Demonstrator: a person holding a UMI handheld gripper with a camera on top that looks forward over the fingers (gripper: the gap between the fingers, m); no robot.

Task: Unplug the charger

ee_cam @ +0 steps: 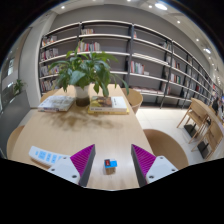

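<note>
My fingers (112,163) stand wide apart w/ nothing held, pads facing in, hovering low over the worktop (70,130). Between them sits a small blue-and-red object (111,164), prob. the charger or its plug; can't tell for sure, and no cable or socket shows. I judge I'm lined up this way so both pads can close on it square. At 9 o'clock of the fingers lies a white patterned item (45,155). Out at 12 o'clock, a potted plant (84,72) w/ books (57,102) beside it, wooden chairs (203,115) at 2, and bookshelves (130,50) beyond.
</note>
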